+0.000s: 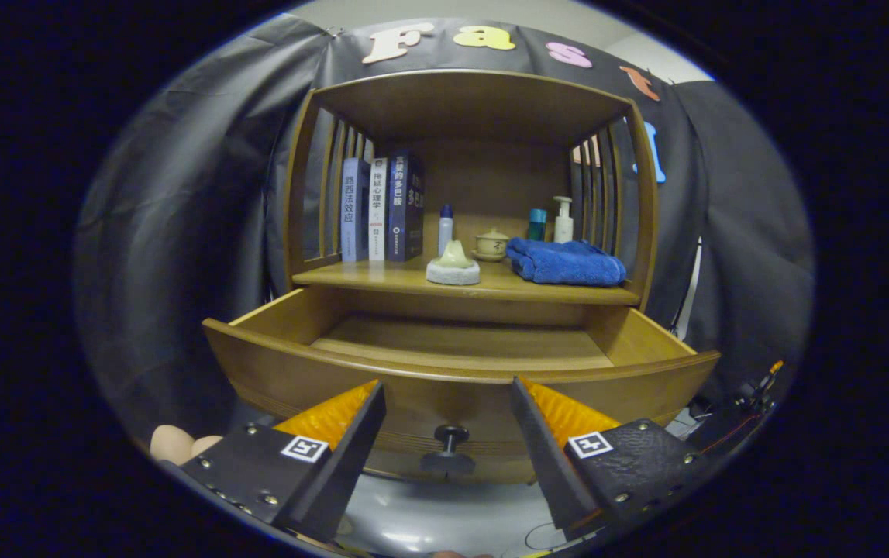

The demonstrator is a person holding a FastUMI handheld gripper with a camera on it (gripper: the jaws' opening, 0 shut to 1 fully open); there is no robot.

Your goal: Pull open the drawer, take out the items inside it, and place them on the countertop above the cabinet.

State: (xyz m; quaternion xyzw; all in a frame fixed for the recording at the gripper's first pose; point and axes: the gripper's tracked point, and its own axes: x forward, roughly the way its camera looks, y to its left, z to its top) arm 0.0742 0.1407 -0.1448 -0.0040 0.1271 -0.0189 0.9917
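- The gripper point(448, 403) is held with jaws spread apart, nothing grasped.
- The drawer point(460, 372) is seen pulled out just ahead; its knob point(449, 449) lies between the fingers.
- A soap point(453, 263) rests on the countertop point(382, 277).

Black cloth point(180, 217) hung in folds behind and around a wooden cabinet point(475, 101) with slatted sides. Above the cloth a strip of pale wall point(553, 15) showed. Below, the floor point(413, 519) was pale grey and glossy, catching light.

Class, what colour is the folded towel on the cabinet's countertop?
Blue; the folded towel shows best in the gripper view.
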